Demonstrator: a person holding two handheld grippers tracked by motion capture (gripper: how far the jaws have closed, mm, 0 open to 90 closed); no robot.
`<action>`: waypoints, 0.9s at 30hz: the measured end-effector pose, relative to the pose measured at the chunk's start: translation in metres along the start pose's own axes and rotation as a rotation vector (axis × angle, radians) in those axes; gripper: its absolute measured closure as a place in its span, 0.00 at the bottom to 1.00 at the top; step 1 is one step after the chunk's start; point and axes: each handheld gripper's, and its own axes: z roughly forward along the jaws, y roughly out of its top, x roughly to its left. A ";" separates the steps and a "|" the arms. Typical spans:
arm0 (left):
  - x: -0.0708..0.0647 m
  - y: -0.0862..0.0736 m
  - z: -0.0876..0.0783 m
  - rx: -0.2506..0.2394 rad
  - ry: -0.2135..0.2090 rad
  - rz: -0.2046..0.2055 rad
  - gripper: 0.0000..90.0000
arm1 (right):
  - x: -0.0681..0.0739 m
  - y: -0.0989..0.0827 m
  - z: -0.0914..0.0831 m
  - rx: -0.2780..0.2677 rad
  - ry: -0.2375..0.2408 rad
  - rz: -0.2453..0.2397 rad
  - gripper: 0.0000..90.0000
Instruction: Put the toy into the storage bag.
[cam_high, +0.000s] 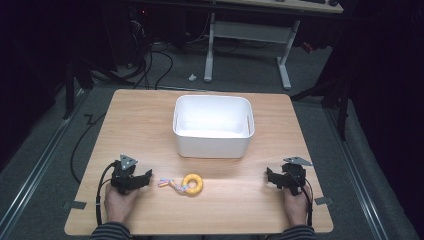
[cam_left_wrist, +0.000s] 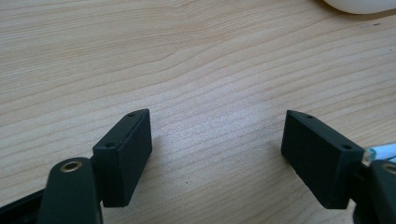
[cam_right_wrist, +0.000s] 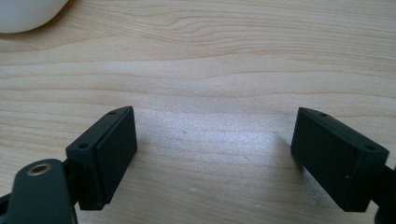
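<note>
We rest left gripper (cam_high: 142, 179) and right gripper (cam_high: 272, 176) on light wooden table (cam_high: 145, 120), jaws spread, empty; yellow ring toy with braided pastel rope tail (cam_high: 186, 184) at 6 o'clock of white plastic bin (cam_high: 213, 145); likely pick: left gripper approaches low, pinches ring squarely

The high view looks forward and down from above the near edge of the light wooden table (cam_high: 150, 115), far enough to take in its whole top and the white plastic bin (cam_high: 213, 126) at centre. Each gripper view sits low and close over the tabletop, facing toward that bin; its rounded corner shows top right in the left gripper view (cam_left_wrist: 359, 5), top left in the right (cam_right_wrist: 25, 16).
</note>
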 end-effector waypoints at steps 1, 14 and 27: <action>0.000 0.000 0.000 0.000 0.000 0.000 0.29 | 0.000 0.000 0.000 0.000 0.000 0.000 0.16; -0.002 0.001 -0.005 0.019 -0.042 0.012 0.37 | 0.000 0.000 0.000 0.000 0.001 0.001 0.16; -0.007 0.003 -0.014 0.007 -0.075 0.022 0.40 | 0.001 0.000 0.000 0.000 0.005 -0.002 0.16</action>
